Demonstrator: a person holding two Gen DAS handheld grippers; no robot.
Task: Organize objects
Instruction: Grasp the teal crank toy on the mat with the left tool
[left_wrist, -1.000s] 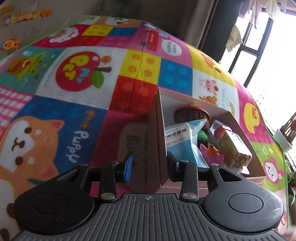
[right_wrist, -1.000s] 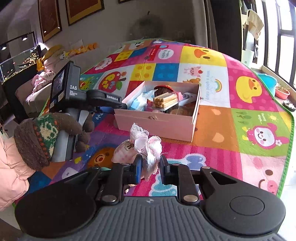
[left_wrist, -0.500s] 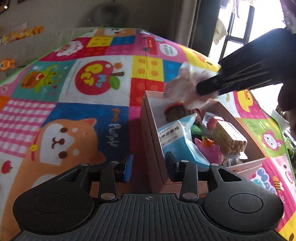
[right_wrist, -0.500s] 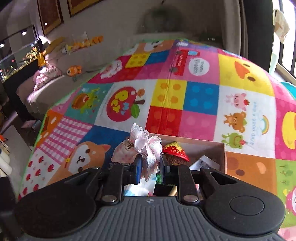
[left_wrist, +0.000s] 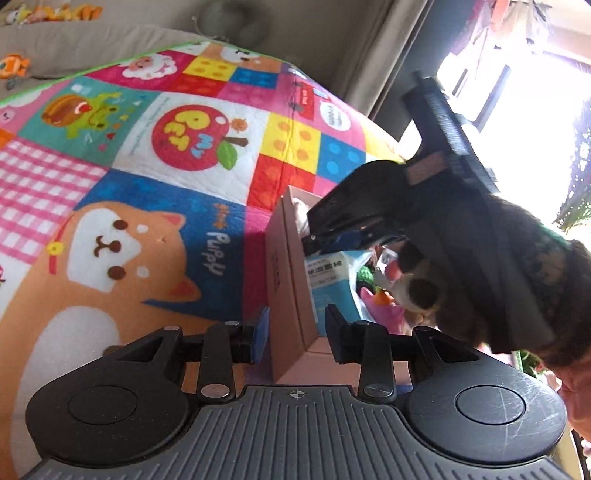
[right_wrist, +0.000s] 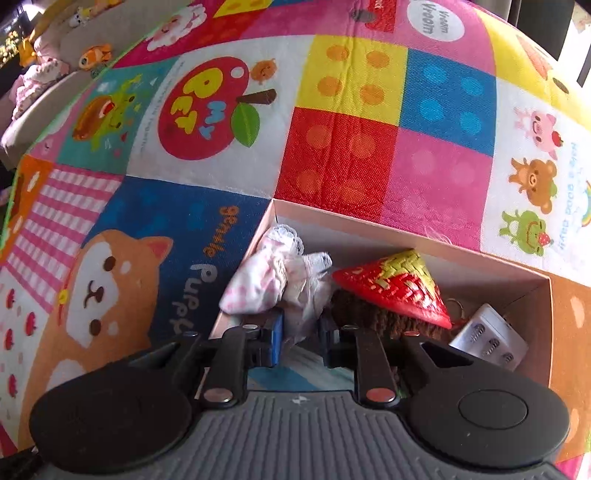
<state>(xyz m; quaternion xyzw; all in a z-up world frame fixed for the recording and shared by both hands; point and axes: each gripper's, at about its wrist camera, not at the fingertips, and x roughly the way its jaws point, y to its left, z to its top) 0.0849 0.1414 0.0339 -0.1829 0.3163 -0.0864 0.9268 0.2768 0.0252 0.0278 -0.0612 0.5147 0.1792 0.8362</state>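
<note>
Straddling the near left wall of the pale pink cardboard box (left_wrist: 286, 280), the left gripper (left_wrist: 295, 334) is held wide apart with nothing clamped, apparently to steady the box. Inside it, the right gripper (right_wrist: 300, 334) is seen parted around the white lace-trimmed pink-spotted cloth bundle (right_wrist: 273, 277), which lies in the far left corner beside a red-and-yellow woven conical hat (right_wrist: 395, 286); whether the pads touch it cannot be told. Beyond, the colourful patchwork play mat (right_wrist: 369, 110) carries the box.

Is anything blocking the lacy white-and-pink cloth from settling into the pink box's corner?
Nothing visible does. The lacy cloth, between the right claw's fingers, already sits in the pink box's near-left corner, beside the red woven hat. The left claw straddles the box wall, clear of it.
</note>
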